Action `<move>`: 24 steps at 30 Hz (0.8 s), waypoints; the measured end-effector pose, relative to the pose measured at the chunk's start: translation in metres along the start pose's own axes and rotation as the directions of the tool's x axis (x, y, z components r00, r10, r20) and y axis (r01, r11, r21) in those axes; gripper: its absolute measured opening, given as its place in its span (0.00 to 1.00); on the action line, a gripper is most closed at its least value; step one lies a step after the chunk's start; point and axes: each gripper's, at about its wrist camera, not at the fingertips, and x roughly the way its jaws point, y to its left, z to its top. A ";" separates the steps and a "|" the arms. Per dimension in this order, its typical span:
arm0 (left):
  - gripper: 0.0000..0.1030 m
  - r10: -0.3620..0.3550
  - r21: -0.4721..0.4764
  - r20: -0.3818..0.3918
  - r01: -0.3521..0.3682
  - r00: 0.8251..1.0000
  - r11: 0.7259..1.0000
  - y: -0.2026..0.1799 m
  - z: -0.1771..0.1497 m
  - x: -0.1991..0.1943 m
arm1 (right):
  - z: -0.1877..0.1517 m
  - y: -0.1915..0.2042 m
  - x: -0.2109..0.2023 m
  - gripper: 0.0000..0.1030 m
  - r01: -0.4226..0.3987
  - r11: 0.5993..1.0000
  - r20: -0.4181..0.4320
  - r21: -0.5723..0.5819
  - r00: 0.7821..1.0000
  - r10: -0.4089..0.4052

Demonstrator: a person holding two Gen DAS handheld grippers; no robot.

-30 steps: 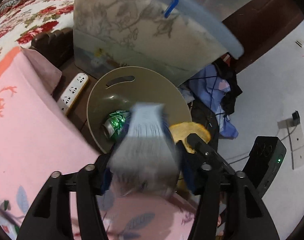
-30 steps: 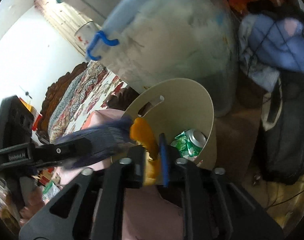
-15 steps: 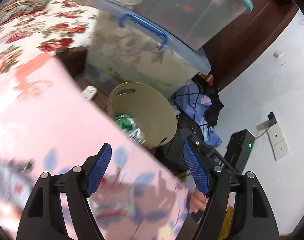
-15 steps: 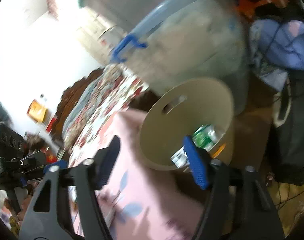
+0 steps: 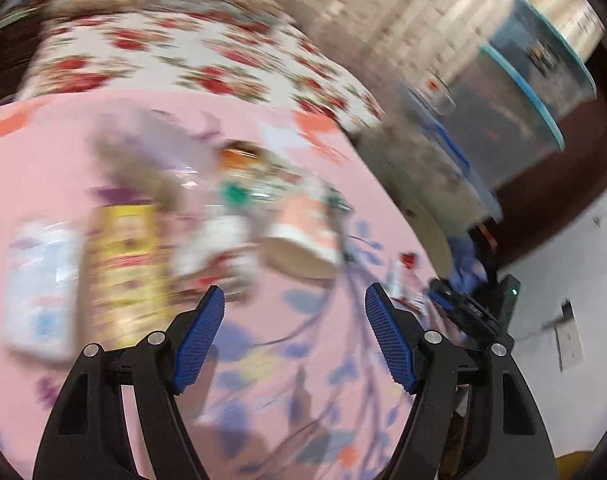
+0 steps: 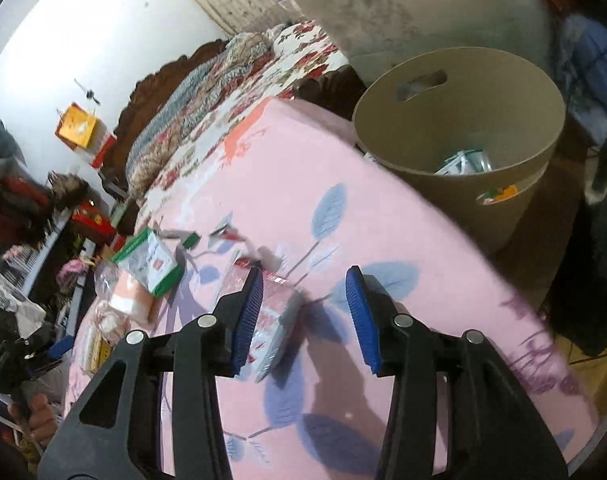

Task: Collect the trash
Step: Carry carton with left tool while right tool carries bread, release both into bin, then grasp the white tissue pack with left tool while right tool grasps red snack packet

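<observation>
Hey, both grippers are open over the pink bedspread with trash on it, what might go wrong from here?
The left wrist view is motion-blurred, so the left gripper may misjudge the paper cup. The packet by the right gripper lies flat on soft fabric, so the fingers may snag the bedspread.

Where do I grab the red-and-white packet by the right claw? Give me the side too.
Take the red-and-white packet across its narrow width, near the middle, coming down from above with the right claw. It lies flat on the pink sheet, lengthwise along the fingers, and the open jaws look wider than it. It sits off-centre, so centre first.
</observation>
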 end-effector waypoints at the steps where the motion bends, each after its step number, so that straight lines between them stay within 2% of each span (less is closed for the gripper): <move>1: 0.67 0.017 -0.018 0.025 -0.017 1.000 1.000 0.012 -0.003 -0.014 | -0.003 0.005 0.002 0.45 0.003 1.000 -0.001 -0.003 1.000 -0.003; 4: 0.67 0.057 -0.063 0.089 -0.051 0.994 0.997 0.038 -0.009 -0.043 | -0.013 0.022 0.007 0.43 0.009 1.000 -0.014 -0.024 1.000 -0.010; 6: 0.67 0.087 -0.098 0.115 -0.075 0.990 0.992 0.055 -0.011 -0.056 | -0.021 0.036 0.012 0.33 0.027 0.998 -0.023 -0.050 0.999 -0.028; 9: 0.67 0.118 -0.127 0.113 -0.103 0.987 0.986 0.071 -0.013 -0.059 | -0.030 0.052 0.019 0.18 0.041 0.996 -0.047 -0.085 0.998 -0.045; 12: 0.67 0.144 -0.118 0.110 -0.130 0.983 0.984 0.075 -0.018 -0.059 | -0.040 0.067 0.025 0.10 0.025 0.995 -0.068 -0.097 0.997 -0.032; 17: 0.67 0.190 -0.088 0.110 -0.181 0.976 0.980 0.074 -0.022 -0.056 | -0.059 0.093 0.026 0.09 -0.048 0.994 -0.084 -0.103 0.996 0.039; 21: 0.68 0.297 -0.056 0.123 -0.292 0.947 0.955 0.079 -0.021 -0.054 | -0.076 0.110 0.031 0.09 -0.104 0.988 -0.132 -0.112 0.987 0.089; 24: 0.73 0.345 -0.088 0.086 -0.337 0.935 0.937 0.094 -0.018 -0.046 | -0.088 0.119 0.038 0.09 -0.121 0.985 -0.168 -0.121 0.981 0.099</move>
